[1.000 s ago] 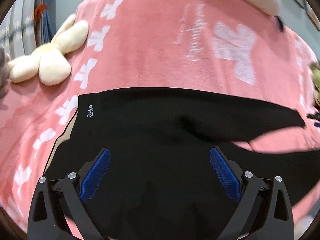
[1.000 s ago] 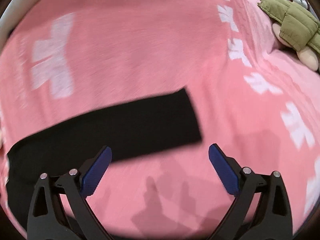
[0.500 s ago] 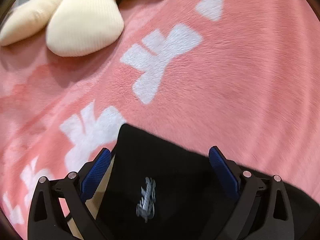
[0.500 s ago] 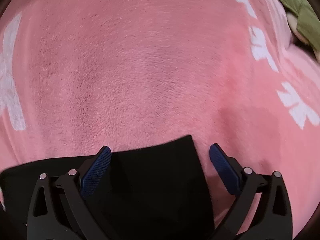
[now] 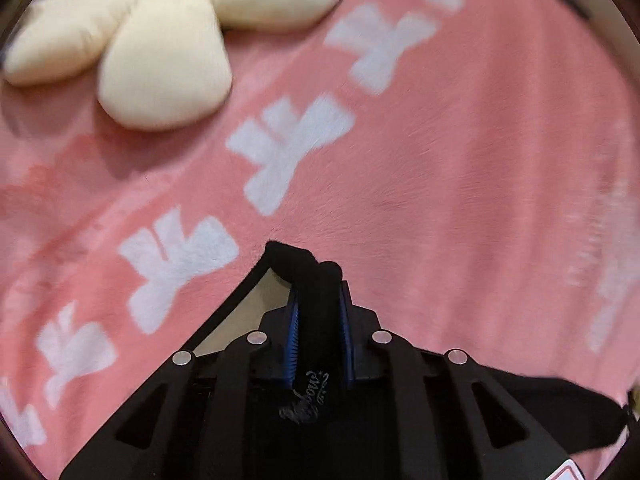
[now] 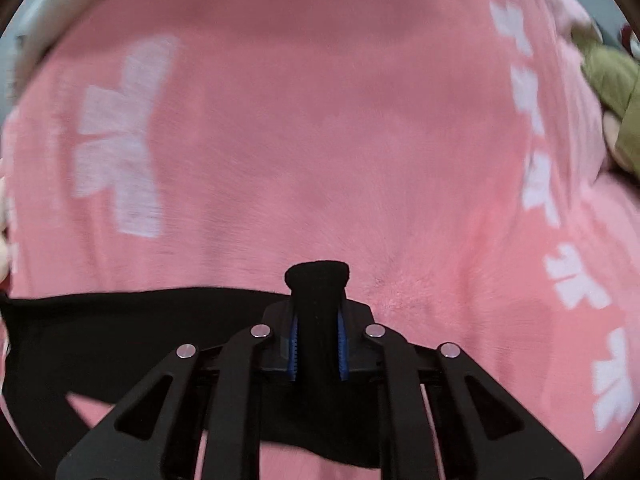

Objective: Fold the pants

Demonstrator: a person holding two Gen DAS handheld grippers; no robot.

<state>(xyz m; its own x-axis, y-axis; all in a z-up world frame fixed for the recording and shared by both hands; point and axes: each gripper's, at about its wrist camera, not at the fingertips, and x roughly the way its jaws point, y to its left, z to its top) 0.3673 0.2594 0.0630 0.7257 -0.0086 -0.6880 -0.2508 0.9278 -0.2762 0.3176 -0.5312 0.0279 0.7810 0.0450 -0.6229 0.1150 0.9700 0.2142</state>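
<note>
Both grippers have just closed from wide open, each with pants cloth between the pads. Left gripper [image 5: 318, 320] pinches the waistband corner of the black pants [image 5: 304, 268], logo just behind the pads, corner lifted off the pink blanket [image 5: 460, 168]. Right gripper [image 6: 318, 340] clamps a bunched leg hem, pants trailing left. Cream plush [image 5: 160, 60] lies far left; green plush [image 6: 612, 80] sits at the right edge.

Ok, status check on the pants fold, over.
Left tongs and right tongs just closed, both shut on black pants. Fabric bunched between pads. Cream plush clear of pants.
</note>
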